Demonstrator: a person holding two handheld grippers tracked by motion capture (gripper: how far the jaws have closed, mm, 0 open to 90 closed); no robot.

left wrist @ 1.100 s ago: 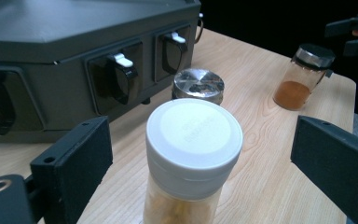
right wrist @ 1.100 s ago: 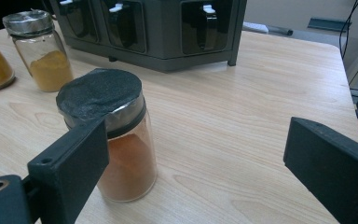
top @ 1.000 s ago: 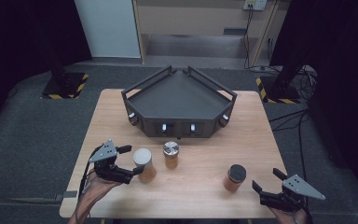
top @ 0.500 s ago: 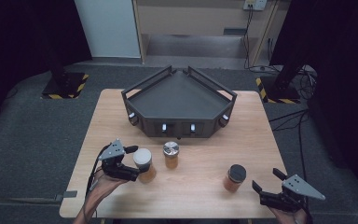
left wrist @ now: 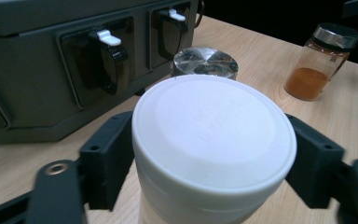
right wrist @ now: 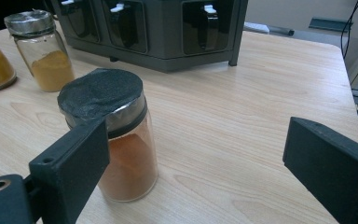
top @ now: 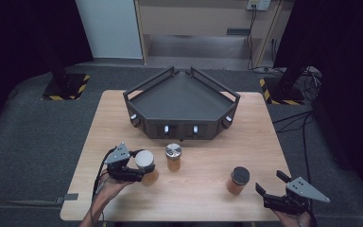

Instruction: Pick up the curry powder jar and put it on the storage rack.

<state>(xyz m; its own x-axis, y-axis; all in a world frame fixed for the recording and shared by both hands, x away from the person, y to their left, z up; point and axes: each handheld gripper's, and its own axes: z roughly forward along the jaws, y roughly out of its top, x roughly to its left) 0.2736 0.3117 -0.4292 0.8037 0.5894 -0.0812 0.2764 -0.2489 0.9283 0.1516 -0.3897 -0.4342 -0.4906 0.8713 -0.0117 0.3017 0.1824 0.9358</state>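
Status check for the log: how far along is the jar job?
Done: nothing; the dark tray holds no jars. In hand: left hand-held gripper closed on the white-lidded jar, on the table. Left: the silver-lidded jar and black-lidded jar stand untouched; right hand-held gripper is open.

Overhead light is brightening the pale wooden table (top: 203, 189); dark surroundings are staying dim; the white round lid (left wrist: 213, 130) is blurring close-up.

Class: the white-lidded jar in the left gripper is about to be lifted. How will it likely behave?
The white-lidded jar looks rigid, so it should not flex in the left gripper. Its jaws clamp the smooth round lid, so it might slip or twist. Partly filled with powder, it is probably fairly light.
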